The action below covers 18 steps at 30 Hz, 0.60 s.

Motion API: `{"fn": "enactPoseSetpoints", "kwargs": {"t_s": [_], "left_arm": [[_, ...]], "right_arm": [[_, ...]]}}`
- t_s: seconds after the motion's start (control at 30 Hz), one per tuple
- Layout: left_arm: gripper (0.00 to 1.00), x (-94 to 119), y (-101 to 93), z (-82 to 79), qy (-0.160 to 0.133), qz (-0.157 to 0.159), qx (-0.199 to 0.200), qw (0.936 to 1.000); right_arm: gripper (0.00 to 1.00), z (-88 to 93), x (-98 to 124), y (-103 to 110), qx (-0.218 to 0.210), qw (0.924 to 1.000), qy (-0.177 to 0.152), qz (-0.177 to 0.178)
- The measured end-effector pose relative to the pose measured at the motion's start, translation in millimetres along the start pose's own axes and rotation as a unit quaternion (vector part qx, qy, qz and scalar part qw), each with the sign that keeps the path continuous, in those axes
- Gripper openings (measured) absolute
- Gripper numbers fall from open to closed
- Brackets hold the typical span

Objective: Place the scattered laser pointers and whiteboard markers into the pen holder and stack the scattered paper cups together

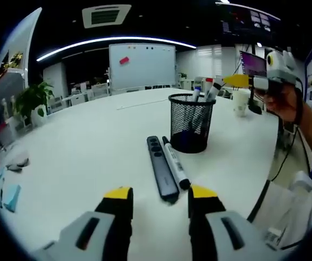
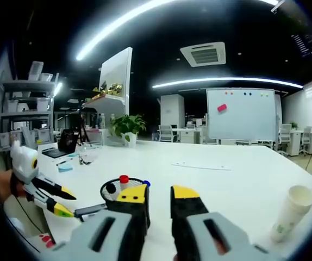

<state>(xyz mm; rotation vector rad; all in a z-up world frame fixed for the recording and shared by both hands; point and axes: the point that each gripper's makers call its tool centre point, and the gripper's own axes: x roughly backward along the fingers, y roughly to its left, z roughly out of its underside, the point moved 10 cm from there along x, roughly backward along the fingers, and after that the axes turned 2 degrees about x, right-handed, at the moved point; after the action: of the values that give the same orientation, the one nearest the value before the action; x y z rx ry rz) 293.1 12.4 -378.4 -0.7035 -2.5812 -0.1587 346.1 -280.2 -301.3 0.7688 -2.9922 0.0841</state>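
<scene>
Counts, left gripper view: 1 black mesh pen holder (image 1: 191,123) on surface (image 1: 91,141). 1 laser pointer (image 1: 162,167) loose, 1 whiteboard marker (image 1: 175,162) loose beside it. About 3 markers (image 1: 211,90) standing in holder, exact number unclear. 1 paper cup stack (image 1: 241,101).

Right gripper view: 1 paper cup stack (image 2: 291,211), cups in it uncountable. 1 whiteboard (image 2: 241,115). 1 potted plant (image 2: 128,128).

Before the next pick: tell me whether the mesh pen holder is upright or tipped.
Upright. The mesh pen holder stands on its base on the white table, rim upward, with markers sticking out the top.
</scene>
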Motion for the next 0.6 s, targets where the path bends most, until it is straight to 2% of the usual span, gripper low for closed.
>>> {"fn": "enactPoseSetpoints", "kwargs": {"t_s": [0.27,0.4,0.6], "left_arm": [[0.39,-2.9,1.0,1.6,-0.012,0.0,0.02,0.9997],[0.38,-7.7,1.4,4.4,-0.012,0.003,0.004,0.9999],[0.32,-10.2,3.2,9.6,-0.012,-0.007,0.017,0.9998]], "right_arm": [[0.16,0.9,0.0,-2.0,0.0,1.0,0.003,0.001],[0.16,-2.3,1.2,-5.0,0.0,1.0,0.001,0.004],[0.16,-2.2,3.7,-6.8,0.0,1.0,0.002,0.009]]}}
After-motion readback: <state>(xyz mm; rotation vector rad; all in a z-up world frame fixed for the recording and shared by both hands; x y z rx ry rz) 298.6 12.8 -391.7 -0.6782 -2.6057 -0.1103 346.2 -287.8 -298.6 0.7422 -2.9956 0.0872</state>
